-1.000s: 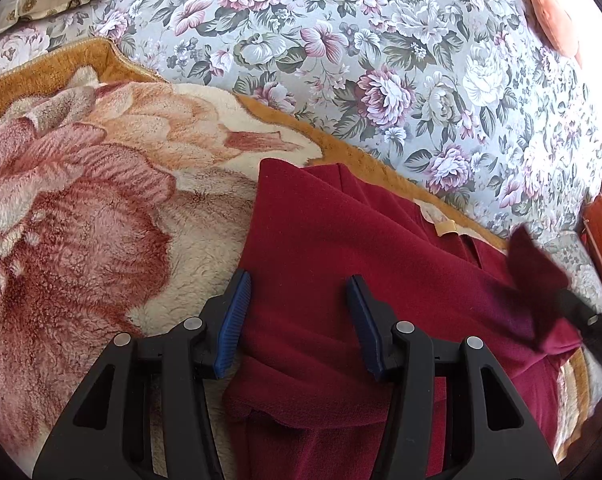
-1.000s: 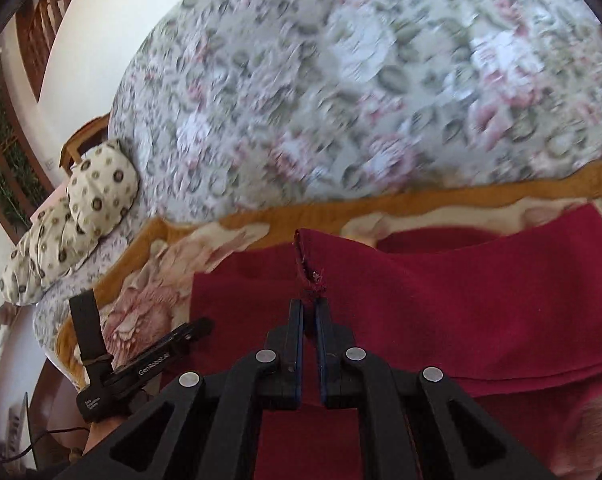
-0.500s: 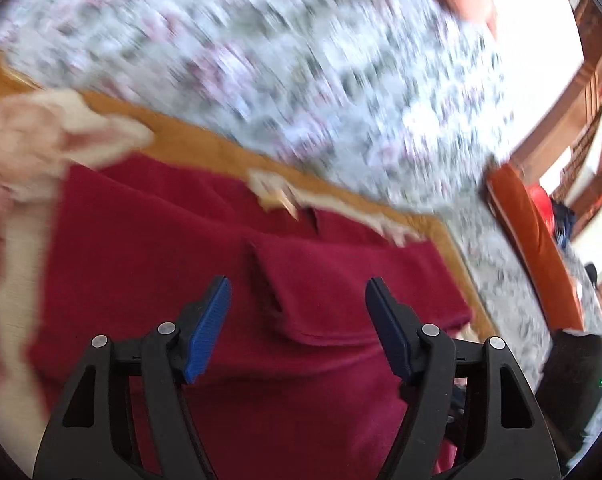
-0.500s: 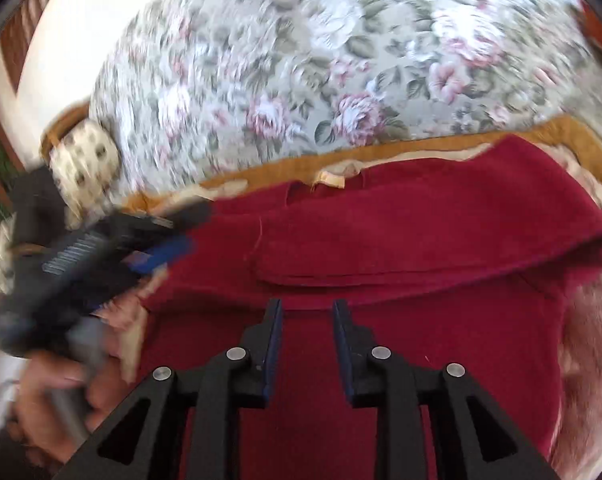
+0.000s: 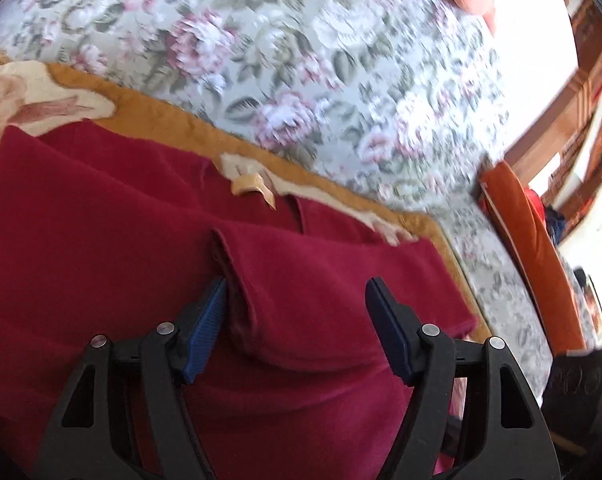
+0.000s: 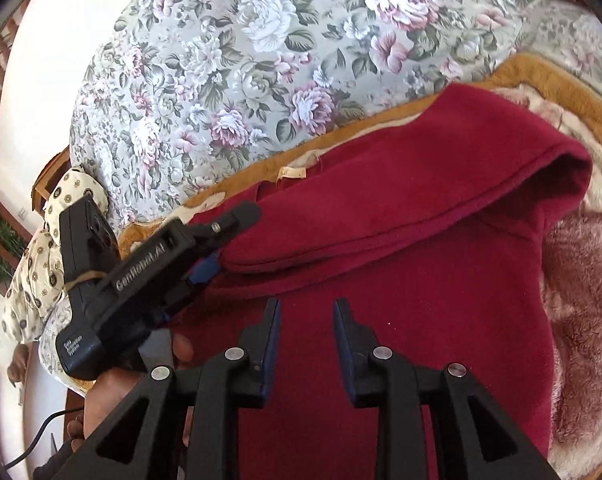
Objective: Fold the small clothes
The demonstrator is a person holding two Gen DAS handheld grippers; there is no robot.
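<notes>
Left gripper (image 5: 295, 320) gaped wide astride the folded sleeve (image 5: 341, 280) of the dark red fleece garment (image 6: 421, 300), gripping nothing. Right gripper (image 6: 306, 336) stood narrowly parted, empty. Risked snagging the cuff and dragging the fold open.

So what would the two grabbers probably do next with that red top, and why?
Probably the left gripper closes on the folded-in sleeve to smooth or carry it. The sleeve end lies between its open fingers, and the right gripper hovers open and empty over the red top, so the fold looks unfinished.
</notes>
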